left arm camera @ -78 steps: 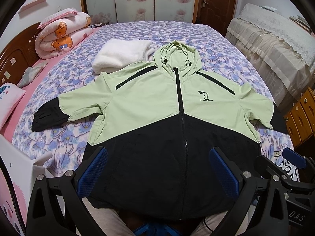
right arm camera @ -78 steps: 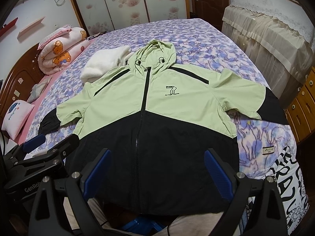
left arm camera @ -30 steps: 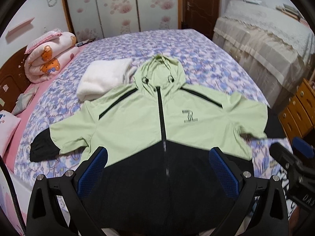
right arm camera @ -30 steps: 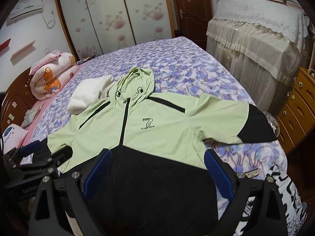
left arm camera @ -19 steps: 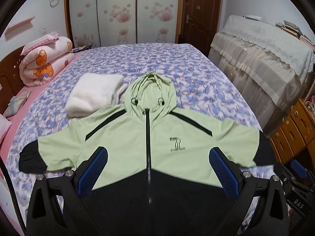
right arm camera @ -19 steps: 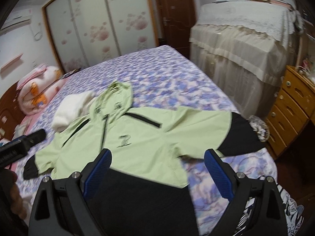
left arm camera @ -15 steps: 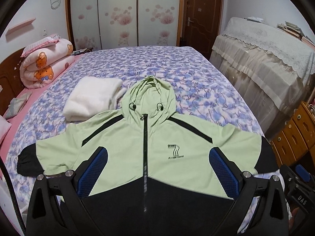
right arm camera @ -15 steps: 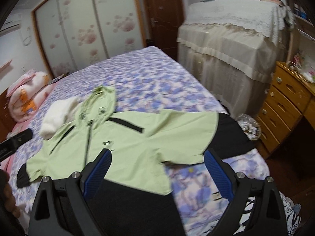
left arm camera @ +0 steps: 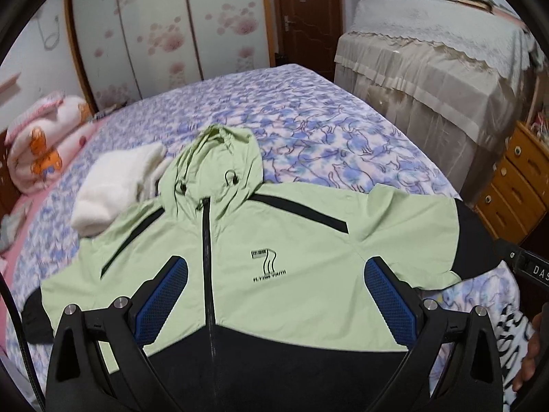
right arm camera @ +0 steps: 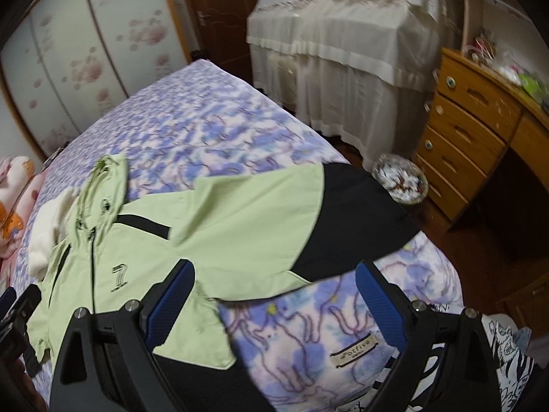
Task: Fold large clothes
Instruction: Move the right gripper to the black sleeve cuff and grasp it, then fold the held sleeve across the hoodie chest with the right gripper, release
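A light green and black hooded jacket lies face up and spread flat on the bed, zipper shut, hood pointing away. My left gripper is open and empty, held above the jacket's chest. My right gripper is open and empty, above the jacket's right sleeve, whose black cuff reaches the bed's right edge. The right gripper's body shows at the right edge of the left wrist view.
A blue floral bedspread covers the bed. A folded white garment lies left of the hood. A rolled pink quilt sits far left. A wooden drawer unit and a covered cabinet stand right of the bed.
Both grippers have risen and moved forward over the jacket. The right gripper has swung to the right toward the sleeve and the bed's edge. Both stay open.
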A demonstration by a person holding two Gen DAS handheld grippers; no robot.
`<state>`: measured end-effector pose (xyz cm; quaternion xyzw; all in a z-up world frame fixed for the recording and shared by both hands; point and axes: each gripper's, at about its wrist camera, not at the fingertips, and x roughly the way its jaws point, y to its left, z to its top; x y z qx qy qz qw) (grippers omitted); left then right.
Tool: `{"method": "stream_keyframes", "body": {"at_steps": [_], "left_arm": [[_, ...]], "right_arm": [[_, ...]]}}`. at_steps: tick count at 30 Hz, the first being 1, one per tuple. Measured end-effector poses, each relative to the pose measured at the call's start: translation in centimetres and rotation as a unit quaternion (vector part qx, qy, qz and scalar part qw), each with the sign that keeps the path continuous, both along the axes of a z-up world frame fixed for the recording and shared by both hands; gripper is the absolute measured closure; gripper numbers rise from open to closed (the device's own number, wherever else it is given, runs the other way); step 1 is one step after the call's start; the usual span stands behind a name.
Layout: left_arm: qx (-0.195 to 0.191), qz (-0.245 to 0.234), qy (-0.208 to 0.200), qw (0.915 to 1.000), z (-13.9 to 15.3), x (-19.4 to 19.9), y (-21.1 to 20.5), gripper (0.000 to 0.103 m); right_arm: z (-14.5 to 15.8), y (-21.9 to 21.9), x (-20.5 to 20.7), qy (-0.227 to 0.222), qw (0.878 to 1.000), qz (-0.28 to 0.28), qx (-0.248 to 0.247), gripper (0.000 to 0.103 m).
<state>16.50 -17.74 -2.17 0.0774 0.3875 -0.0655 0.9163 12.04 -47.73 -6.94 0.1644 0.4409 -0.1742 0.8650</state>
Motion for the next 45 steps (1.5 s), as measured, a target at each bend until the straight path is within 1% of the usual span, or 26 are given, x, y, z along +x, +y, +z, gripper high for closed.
{"method": "stream_keyframes", "body": {"at_steps": [1,3,5,9,11,12,13,16,18,20,23,25,27,32,35,37,39,42,43,44,45], "left_arm": [[0.007,-0.006,-0.007,0.9999,-0.2,0.0,-0.6,0.001],[0.015,-0.015,-0.009,0.9997,-0.4,0.1,-1.4,0.001],[0.007,-0.027,0.007,0.9996,-0.8,0.5,-2.1,0.001],[-0.004,-0.032,0.034,0.9989,-1.8,1.5,-3.4,0.001],[-0.014,-0.033,0.045,0.9983,-2.3,2.1,-4.0,0.006],[-0.019,-0.035,0.052,0.9978,-2.6,2.4,-4.4,0.012],[-0.023,-0.037,0.059,0.9973,-2.8,2.6,-4.6,0.015],[-0.033,-0.037,0.065,0.9967,-3.4,3.1,-5.0,0.016],[-0.028,-0.034,0.06,0.9972,-3.9,3.5,-5.3,0.016],[-0.024,-0.031,0.059,0.9975,-4.2,3.9,-5.5,0.019],[-0.024,-0.032,0.07,0.9968,-5.1,5.1,-6.0,0.027],[-0.033,-0.031,0.085,0.9953,-5.8,5.9,-6.3,0.034],[-0.039,-0.03,0.097,0.9941,-6.3,6.4,-6.4,0.034],[-0.038,-0.034,0.11,0.9926,-7.6,6.8,-7.1,0.034],[-0.041,-0.037,0.117,0.9916,-8.2,6.8,-7.4,0.034],[-0.042,-0.04,0.122,0.9909,-8.5,6.7,-7.5,0.034],[-0.042,-0.043,0.125,0.9903,-8.8,6.6,-7.6,0.034],[-0.044,-0.046,0.131,0.9894,-9.1,6.5,-7.5,0.034],[-0.046,-0.046,0.132,0.9892,-9.2,6.5,-7.4,0.034],[-0.047,-0.046,0.133,0.9889,-9.3,6.4,-7.3,0.034],[-0.048,-0.046,0.134,0.9888,-9.3,6.4,-7.2,0.034]], "right_arm": [[-0.6,-0.4,0.0,0.007,1.0,-0.004,0.006,0.008],[-1.9,-1.0,0.1,0.019,1.0,-0.01,0.018,0.008],[-2.9,-1.5,0.0,0.029,0.999,-0.014,0.025,0.008],[-4.4,-2.3,-0.5,0.039,0.998,-0.022,0.036,0.008],[-4.9,-2.8,-0.8,0.04,0.998,-0.026,0.041,0.008],[-5.1,-3.0,-0.9,0.04,0.998,-0.028,0.042,0.008],[-5.3,-3.3,-1.1,0.04,0.998,-0.03,0.042,0.008],[-5.9,-4.0,-1.4,0.043,0.997,-0.039,0.046,0.008],[-6.3,-4.7,-1.7,0.046,0.996,-0.049,0.054,0.008],[-6.8,-5.5,-2.0,0.044,0.995,-0.059,0.071,0.008],[-7.4,-6.4,-2.3,0.039,0.992,-0.073,0.091,0.008],[-8.1,-7.3,-2.5,0.037,0.99,-0.083,0.111,0.008],[-8.7,-7.9,-2.7,0.035,0.987,-0.09,0.129,0.008],[-10.7,-10.2,-3.0,0.023,0.975,-0.116,0.186,0.008],[-12.3,-12.4,-3.1,0.005,0.961,-0.149,0.232,0.008],[-13.5,-14.0,-3.1,-0.016,0.948,-0.169,0.267,0.008],[-13.9,-15.3,-2.6,-0.032,0.943,-0.18,0.279,0.008],[-14.1,-17.2,-1.4,-0.053,0.94,-0.193,0.276,0.008],[-14.2,-17.9,-1.0,-0.062,0.938,-0.199,0.278,0.009],[-14.4,-18.7,-0.6,-0.07,0.935,-0.208,0.279,0.014],[-14.6,-19.5,-0.2,-0.073,0.933,-0.216,0.28,0.024]]}}
